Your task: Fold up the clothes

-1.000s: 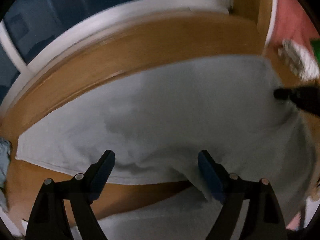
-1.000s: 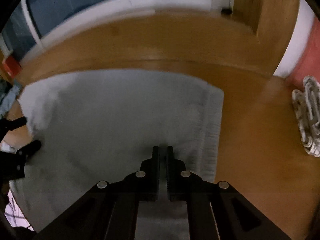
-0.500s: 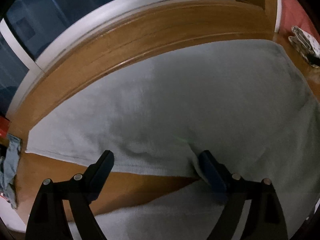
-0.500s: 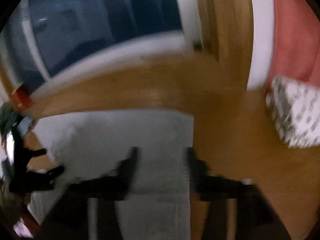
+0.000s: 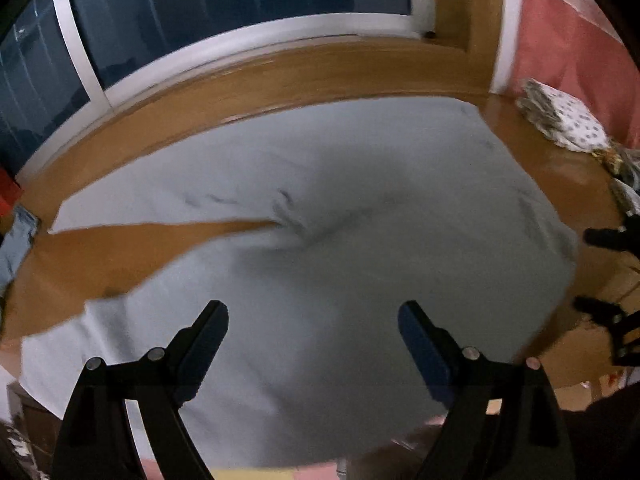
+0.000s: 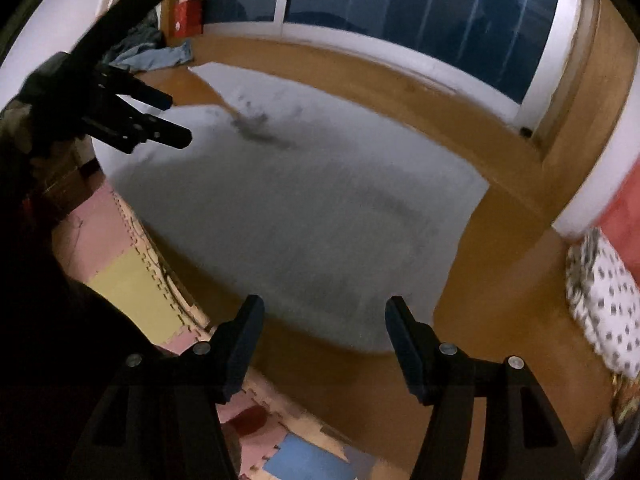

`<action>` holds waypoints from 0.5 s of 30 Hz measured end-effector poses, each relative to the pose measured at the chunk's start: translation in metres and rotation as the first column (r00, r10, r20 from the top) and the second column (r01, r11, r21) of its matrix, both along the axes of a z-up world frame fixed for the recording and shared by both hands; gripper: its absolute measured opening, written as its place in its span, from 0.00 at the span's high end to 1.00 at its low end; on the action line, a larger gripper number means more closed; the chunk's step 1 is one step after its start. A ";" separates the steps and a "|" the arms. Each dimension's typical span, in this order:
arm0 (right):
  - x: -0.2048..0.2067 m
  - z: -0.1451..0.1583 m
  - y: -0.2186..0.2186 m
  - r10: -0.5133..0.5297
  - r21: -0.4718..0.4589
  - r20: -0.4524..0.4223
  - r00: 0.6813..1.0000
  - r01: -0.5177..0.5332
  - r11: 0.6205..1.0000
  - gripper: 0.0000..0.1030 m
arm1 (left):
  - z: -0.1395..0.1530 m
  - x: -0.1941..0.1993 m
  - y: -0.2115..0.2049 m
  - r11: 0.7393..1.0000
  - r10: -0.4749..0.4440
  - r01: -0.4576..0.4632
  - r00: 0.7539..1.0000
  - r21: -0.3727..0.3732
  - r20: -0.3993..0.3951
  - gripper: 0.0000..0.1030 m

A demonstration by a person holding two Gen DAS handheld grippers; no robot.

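Note:
A light grey garment (image 5: 340, 184) lies spread flat on the wooden platform (image 5: 320, 68), with a wedge of bare wood showing between its two parts at the left. My left gripper (image 5: 312, 320) hovers open over the garment's near part with nothing between its fingers. In the right wrist view the same garment (image 6: 320, 200) fills the middle. My right gripper (image 6: 324, 312) stands open above its near edge, holding nothing. The left gripper (image 6: 176, 119) shows at the upper left there, and the right gripper (image 5: 586, 268) at the right edge of the left wrist view.
A folded spotted cloth (image 6: 600, 300) lies at the right by a pink wall. Blue denim clothes (image 6: 160, 56) and a red box (image 6: 188, 20) sit at the far left corner. Dark windows (image 6: 400, 0) run behind. Coloured foam puzzle mats (image 6: 132, 292) lie below the platform's near edge.
My right gripper went from shut to open and swung back and to the right, off the cloth's middle. My left gripper drew back, so more of the garment shows.

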State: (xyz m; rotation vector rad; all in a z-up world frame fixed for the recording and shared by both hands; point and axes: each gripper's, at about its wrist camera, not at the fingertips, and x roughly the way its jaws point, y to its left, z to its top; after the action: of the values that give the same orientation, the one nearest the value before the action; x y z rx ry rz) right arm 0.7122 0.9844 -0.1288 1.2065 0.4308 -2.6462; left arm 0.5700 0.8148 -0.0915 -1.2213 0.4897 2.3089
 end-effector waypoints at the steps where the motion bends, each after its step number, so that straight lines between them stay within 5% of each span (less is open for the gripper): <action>1: 0.003 -0.004 -0.002 -0.004 0.010 -0.001 1.000 0.004 1.000 0.39 | -0.003 0.005 0.000 1.000 -0.009 0.009 1.000 0.003 0.014 0.16; 4: 0.001 -0.014 -0.012 -0.021 0.076 -0.030 0.999 0.023 0.997 0.39 | -0.011 0.022 0.004 0.999 -0.053 0.053 0.998 -0.004 0.045 0.16; 11: -0.022 -0.022 -0.025 -0.076 -0.001 -0.030 0.997 0.076 0.997 0.40 | -0.023 0.040 0.009 0.991 -0.132 0.132 0.989 0.005 0.073 0.16; 13: -0.028 -0.021 -0.029 -0.084 -0.025 -0.018 0.996 0.084 0.996 0.60 | -0.021 0.050 0.007 0.989 -0.149 0.148 0.987 0.024 0.064 0.16; 14: -0.032 -0.021 -0.030 -0.086 -0.043 -0.007 0.996 0.085 0.995 0.85 | -0.019 0.055 0.005 0.987 -0.159 0.157 0.986 0.034 0.058 0.16; 15: -0.032 -0.020 -0.032 -0.092 -0.051 -0.006 0.996 0.092 0.994 0.92 | -0.018 0.059 0.005 0.985 -0.168 0.167 0.985 0.038 0.048 0.16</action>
State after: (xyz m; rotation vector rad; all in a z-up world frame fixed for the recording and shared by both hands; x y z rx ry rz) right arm 0.6800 0.9528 -0.1487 1.2290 0.3141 -2.7226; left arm 0.6288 0.8195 -0.1097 -1.1731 0.5130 2.1313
